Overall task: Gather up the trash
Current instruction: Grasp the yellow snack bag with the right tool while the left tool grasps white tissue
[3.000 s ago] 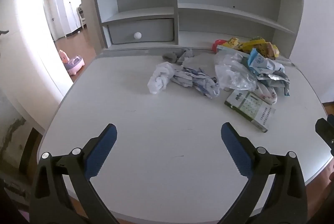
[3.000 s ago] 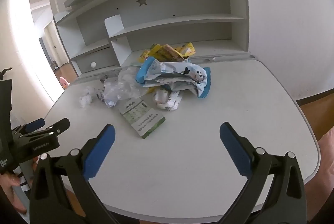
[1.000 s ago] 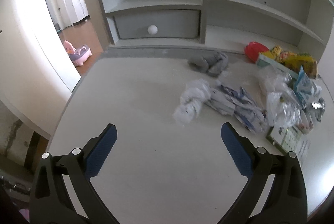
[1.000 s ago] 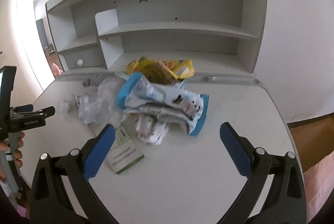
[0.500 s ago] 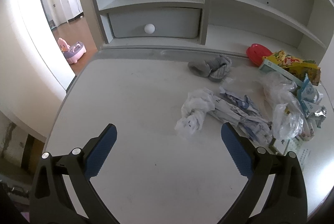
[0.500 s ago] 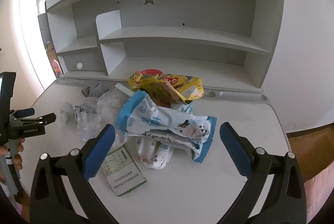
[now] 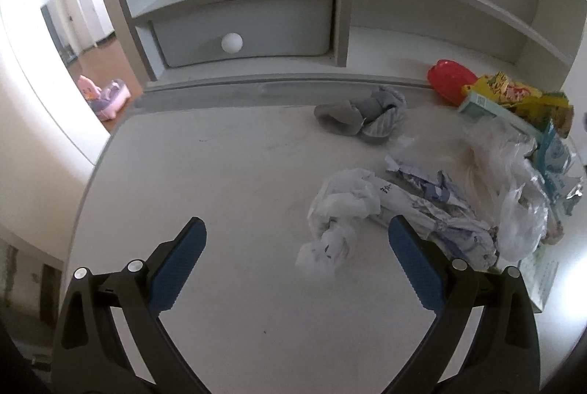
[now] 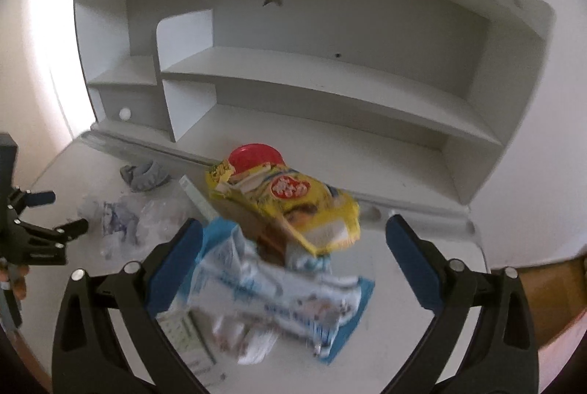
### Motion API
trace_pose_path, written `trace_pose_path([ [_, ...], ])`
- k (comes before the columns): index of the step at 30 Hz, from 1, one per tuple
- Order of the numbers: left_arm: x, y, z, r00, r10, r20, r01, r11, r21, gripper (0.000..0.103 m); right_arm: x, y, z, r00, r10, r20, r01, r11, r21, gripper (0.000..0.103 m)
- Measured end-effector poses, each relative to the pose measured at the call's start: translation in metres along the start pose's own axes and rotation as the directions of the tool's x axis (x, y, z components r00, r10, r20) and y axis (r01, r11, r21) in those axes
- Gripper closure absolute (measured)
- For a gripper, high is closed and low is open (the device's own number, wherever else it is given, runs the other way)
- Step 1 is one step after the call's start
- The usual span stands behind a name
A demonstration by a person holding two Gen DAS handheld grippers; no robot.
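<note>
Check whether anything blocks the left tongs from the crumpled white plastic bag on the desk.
Nothing visible does. The left tongs stand open, and the crumpled white plastic bag lies on the desk just ahead, partly between the tips. The blue-printed wrapper touches its right side and the gray sock lies farther back.
</note>
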State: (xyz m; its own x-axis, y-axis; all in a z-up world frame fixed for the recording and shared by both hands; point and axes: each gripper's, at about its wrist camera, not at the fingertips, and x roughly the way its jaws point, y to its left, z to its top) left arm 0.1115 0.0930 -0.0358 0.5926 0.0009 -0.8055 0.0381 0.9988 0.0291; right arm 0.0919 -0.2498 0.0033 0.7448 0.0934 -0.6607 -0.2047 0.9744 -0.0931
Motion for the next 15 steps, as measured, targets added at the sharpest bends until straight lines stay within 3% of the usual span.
trace_pose_path([
  [2,0.001,0.008,0.001,1.0,0.008,0.002,-0.008,1.0,-0.013,0.006,0.017,0.002,0.009,0.999,0.024,-0.045,-0.026,0.999,-0.041,0.026],
  [4,0.001,0.012,0.001,1.0,0.012,-0.005,-0.012,1.0,-0.008,0.009,0.029,0.003,0.011,0.996,0.036,-0.078,-0.041,0.997,-0.065,0.029],
  [8,0.015,0.013,0.002,0.998,-0.029,-0.049,0.029,1.0,-0.005,0.031,0.045,0.005,0.011,0.99,0.078,-0.118,-0.088,0.993,-0.079,0.062],
  [12,0.023,0.002,0.001,0.996,-0.04,-0.076,0.042,0.998,0.036,0.031,0.055,0.011,0.003,0.982,0.096,-0.162,-0.113,0.989,-0.1,0.079],
  [13,0.025,0.001,0.001,0.997,-0.034,-0.072,0.037,0.998,0.046,0.041,0.054,0.013,0.002,0.983,0.103,-0.152,-0.118,0.988,-0.097,0.081],
  [15,0.023,0.002,0.002,0.998,-0.04,-0.054,0.042,0.999,0.035,0.073,0.049,0.012,0.002,0.985,0.118,-0.124,-0.128,0.989,-0.075,0.089],
])
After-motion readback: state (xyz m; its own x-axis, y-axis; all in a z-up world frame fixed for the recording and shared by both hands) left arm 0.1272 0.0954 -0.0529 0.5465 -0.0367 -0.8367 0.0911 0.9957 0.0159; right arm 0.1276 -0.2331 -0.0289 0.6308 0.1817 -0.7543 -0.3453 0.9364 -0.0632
